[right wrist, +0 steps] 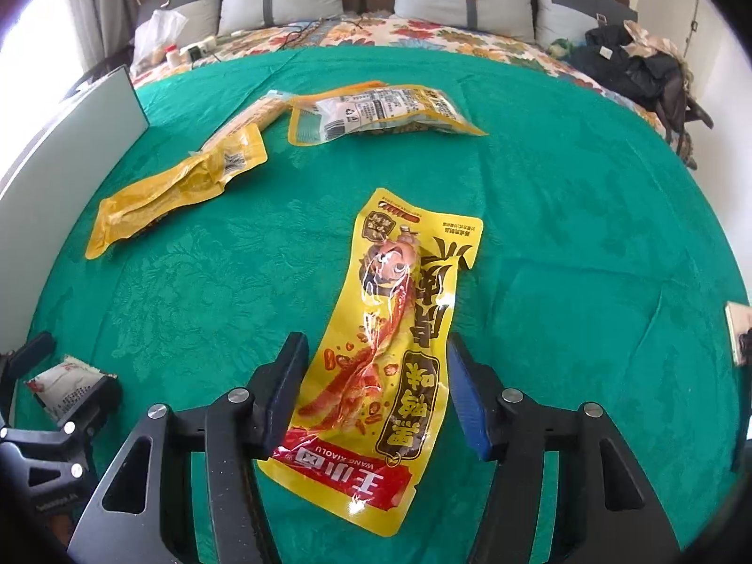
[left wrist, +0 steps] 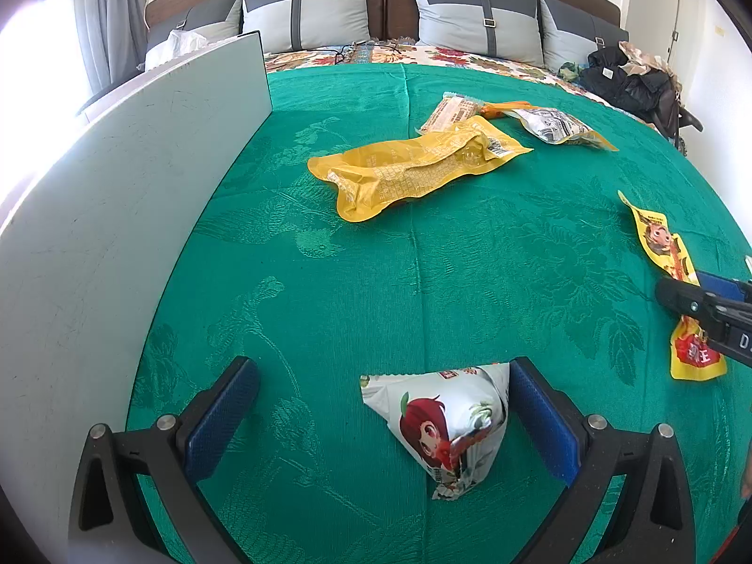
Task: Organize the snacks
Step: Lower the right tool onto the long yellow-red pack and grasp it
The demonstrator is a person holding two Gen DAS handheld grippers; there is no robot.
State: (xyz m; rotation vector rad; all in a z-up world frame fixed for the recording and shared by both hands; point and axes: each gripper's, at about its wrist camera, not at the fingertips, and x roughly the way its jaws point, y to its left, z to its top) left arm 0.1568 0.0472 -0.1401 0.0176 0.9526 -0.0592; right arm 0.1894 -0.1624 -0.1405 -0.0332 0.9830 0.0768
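Yellow, glossy plastic snack pouch (right wrist: 395,352) lies flat near the green bedspread's (right wrist: 564,235) front edge, between the right gripper's (right wrist: 376,392) parted fingers, not yet pinched. Left gripper (left wrist: 380,416) stands wide beside a white cartoon-printed packet (left wrist: 446,423). Three more packets lie scattered toward the far edge; nothing looks sorted yet.

Home bedroom: bed (left wrist: 470,61) w/ pillows (left wrist: 305,14), padded headboard (left wrist: 390,4).

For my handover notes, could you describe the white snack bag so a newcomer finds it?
On the green bedspread, look at the near edge, between the left gripper's open fingers. The white bag shows a red-haired cartoon figure; the other packets are yellow.
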